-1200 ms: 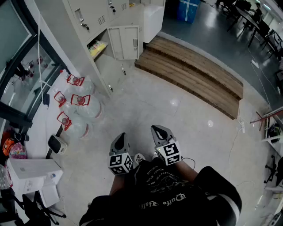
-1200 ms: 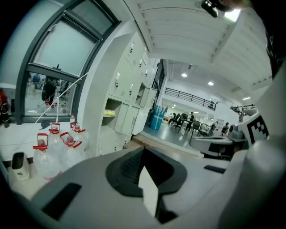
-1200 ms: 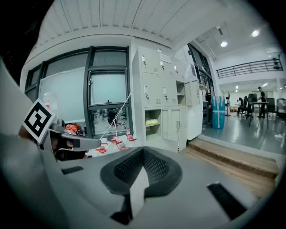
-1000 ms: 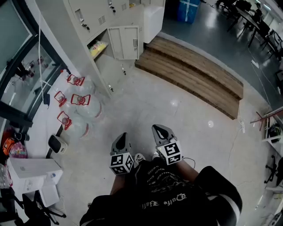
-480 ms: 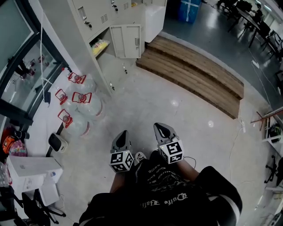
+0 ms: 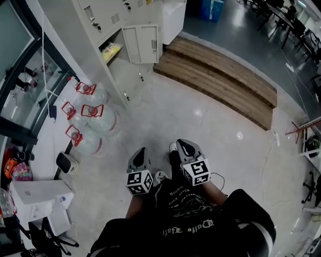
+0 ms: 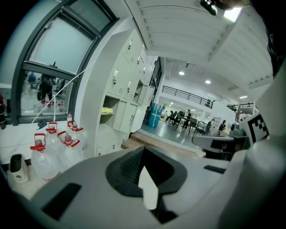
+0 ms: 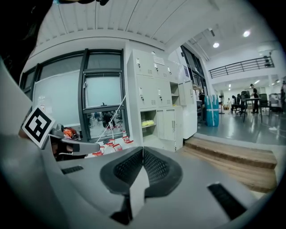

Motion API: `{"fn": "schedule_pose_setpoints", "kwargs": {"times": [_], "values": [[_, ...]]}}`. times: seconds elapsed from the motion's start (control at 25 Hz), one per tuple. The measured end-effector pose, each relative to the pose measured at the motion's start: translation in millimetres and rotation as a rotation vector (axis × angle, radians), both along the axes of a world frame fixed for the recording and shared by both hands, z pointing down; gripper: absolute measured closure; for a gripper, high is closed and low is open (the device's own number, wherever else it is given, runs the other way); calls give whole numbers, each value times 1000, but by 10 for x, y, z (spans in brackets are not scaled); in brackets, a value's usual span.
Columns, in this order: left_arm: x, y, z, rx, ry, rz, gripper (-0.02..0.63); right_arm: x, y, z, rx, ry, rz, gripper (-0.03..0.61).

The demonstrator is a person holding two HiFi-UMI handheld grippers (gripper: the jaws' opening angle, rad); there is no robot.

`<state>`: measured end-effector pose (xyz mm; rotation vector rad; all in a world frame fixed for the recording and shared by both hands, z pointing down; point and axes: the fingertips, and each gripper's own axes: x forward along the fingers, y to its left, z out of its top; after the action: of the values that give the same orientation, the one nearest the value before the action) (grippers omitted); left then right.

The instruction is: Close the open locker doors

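The grey lockers [image 6: 108,20] stand at the far upper left of the head view. One low door [image 6: 142,44] hangs open beside a compartment holding a yellow thing [image 6: 111,50]. The right gripper view shows that open compartment [image 8: 148,117], its door [image 8: 170,125] and another open locker higher up [image 8: 175,94]. In the left gripper view the lockers [image 7: 123,103] are far ahead. My left gripper [image 6: 140,151] and right gripper [image 6: 179,143] are held close to the body, far from the lockers. Both are shut with nothing between the jaws.
Several water jugs with red handles [image 6: 88,113] sit on the floor left of the lockers. Wooden steps [image 6: 215,80] run diagonally at the upper right. White boxes [image 6: 40,196] lie at the lower left, and a blue bin [image 6: 213,7] stands at the top.
Both grippers stay shut and almost in place. The lockers have slid slightly toward the top of the head view, and a shoe now shows between the grippers.
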<state>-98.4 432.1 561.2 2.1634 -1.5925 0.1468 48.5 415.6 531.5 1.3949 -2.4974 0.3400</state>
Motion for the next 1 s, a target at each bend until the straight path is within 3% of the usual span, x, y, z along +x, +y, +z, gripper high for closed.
{"fn": "schedule_pose_setpoints", "kwargs": {"times": [0.24,0.56,0.8,1.0], "values": [[-51,-278,-24,-4,-8,-37,607,38,-341,52,-10,-11,-8,572],[-129,-931,28,-38,-20,-123,607,32,-1259,152,-39,-28,-63,572],[37,-1676,-59,-50,-32,-149,607,73,-2083,54,-34,-37,-129,572],[312,-2272,-78,-45,-37,-145,607,337,-2688,125,-53,-38,-137,572]]}}
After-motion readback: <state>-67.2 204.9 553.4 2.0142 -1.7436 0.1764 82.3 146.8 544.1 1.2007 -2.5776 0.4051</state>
